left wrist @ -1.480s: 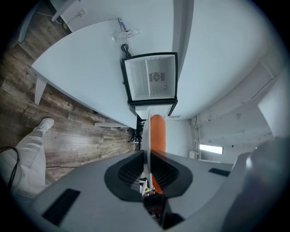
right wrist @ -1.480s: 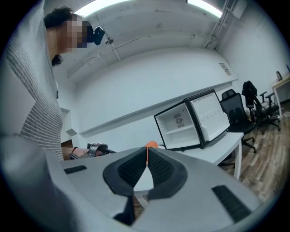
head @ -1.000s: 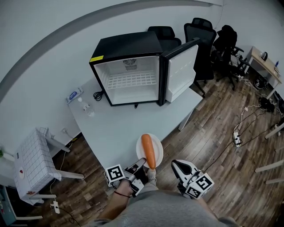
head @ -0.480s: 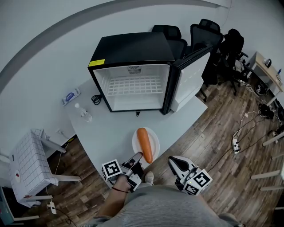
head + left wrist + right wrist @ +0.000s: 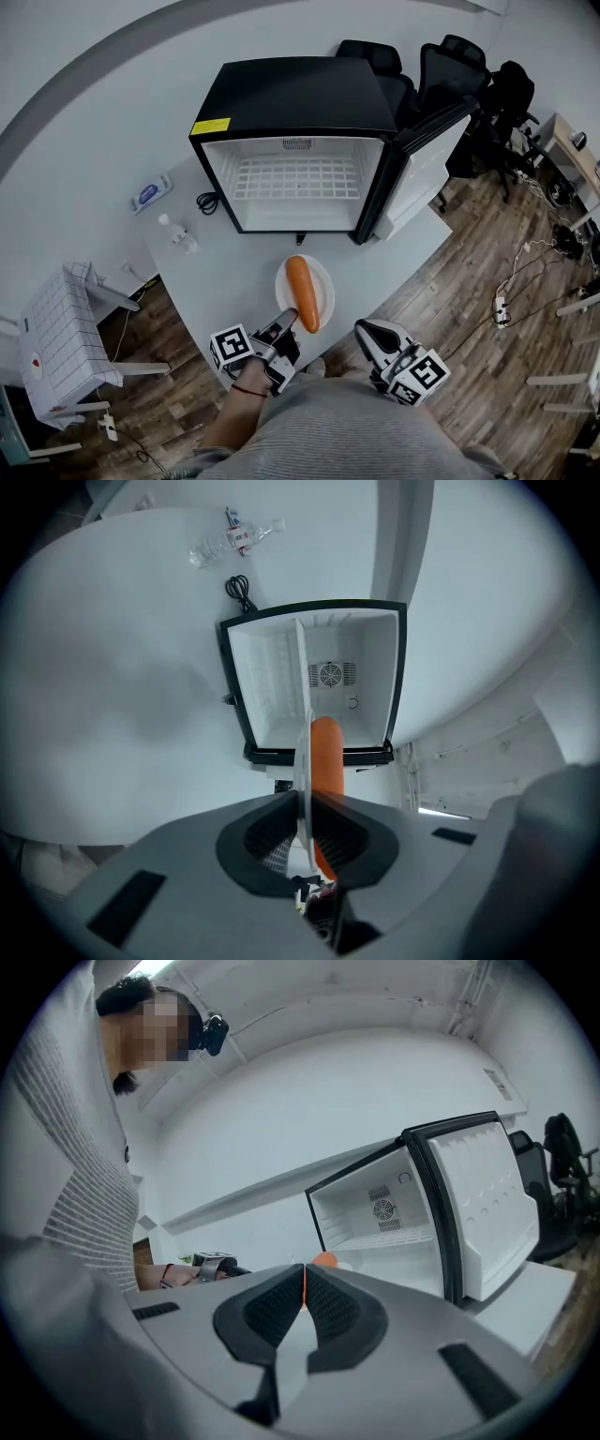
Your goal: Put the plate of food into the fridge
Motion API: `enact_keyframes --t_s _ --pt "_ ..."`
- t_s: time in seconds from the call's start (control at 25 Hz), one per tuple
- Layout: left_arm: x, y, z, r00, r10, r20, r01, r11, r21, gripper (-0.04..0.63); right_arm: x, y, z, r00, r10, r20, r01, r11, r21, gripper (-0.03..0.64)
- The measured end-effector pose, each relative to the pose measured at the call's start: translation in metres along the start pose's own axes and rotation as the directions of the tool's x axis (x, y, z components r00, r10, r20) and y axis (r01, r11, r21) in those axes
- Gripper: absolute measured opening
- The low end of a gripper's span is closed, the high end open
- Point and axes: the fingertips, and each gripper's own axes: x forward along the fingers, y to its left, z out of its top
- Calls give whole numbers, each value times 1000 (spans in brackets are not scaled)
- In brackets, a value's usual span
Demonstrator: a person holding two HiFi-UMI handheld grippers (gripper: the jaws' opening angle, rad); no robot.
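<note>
A white plate (image 5: 324,281) with a long orange carrot (image 5: 301,292) on it is held just above the near part of the white table (image 5: 234,272). My left gripper (image 5: 286,323) is shut on the plate's near rim. In the left gripper view the plate's edge (image 5: 302,761) runs between the jaws, with the carrot (image 5: 326,757) beside it. The black mini fridge (image 5: 295,94) stands open ahead, its white inside and wire shelf (image 5: 297,178) bare. My right gripper (image 5: 367,330) hovers at the table's edge to the right, shut on nothing.
The fridge door (image 5: 427,169) swings out to the right. A water bottle (image 5: 177,232), a wipes pack (image 5: 150,195) and a black cable (image 5: 206,202) lie left of the fridge. Black office chairs (image 5: 450,66) stand behind it. A white grid-patterned stand (image 5: 66,328) is on the floor at left.
The plate with the carrot has moved forward over the table toward the open fridge, in my left gripper. My right gripper has followed alongside.
</note>
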Motion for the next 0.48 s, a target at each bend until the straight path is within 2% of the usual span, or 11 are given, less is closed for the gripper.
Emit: enact_keyframes --t_s 0.24,0.4,0.48 --pt "15 -5 14 999 2 32 -2 1000 -16 41 19 -21 -4 999 39 -22 -39 999 25 14" --pt "28 -7 21 998 25 59 -25 1000 -4 41 39 -41 5 995 91 -30 -90 995 32 14" --pt "38 -14 22 997 10 72 -8 1000 -21 41 47 -51 15 993 115 -28 -115 993 31 14"
